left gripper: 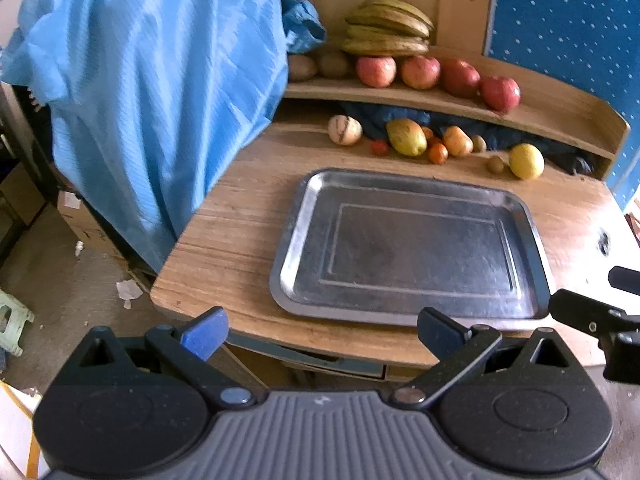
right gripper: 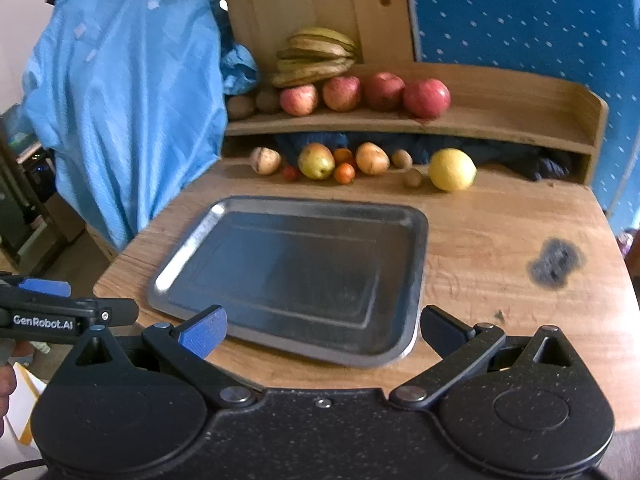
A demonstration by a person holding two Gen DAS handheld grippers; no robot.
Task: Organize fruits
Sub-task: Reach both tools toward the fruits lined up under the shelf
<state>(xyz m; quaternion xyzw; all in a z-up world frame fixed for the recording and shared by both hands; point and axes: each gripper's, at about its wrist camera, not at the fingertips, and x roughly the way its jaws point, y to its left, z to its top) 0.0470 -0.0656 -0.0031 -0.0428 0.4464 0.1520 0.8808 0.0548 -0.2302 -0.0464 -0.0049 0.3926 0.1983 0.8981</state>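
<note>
A bare metal tray (right gripper: pixel 288 260) lies on the wooden table (right gripper: pixel 500 232), nothing in it. Beyond it at twelve o'clock, loose fruit lines the table's back edge: a lemon (right gripper: pixel 452 170), a pear (right gripper: pixel 316 161), small oranges (right gripper: pixel 345 173) and what look like kiwis (right gripper: pixel 412 178), though blur makes that uncertain. On the shelf (right gripper: pixel 500 128) above sit four apples (right gripper: pixel 384 91) with bananas (right gripper: pixel 316 60) at eleven o'clock. The left gripper (left gripper: pixel 322 334) and right gripper (right gripper: pixel 322 332) hang at six o'clock, jaws spread wide, holding nothing.
</note>
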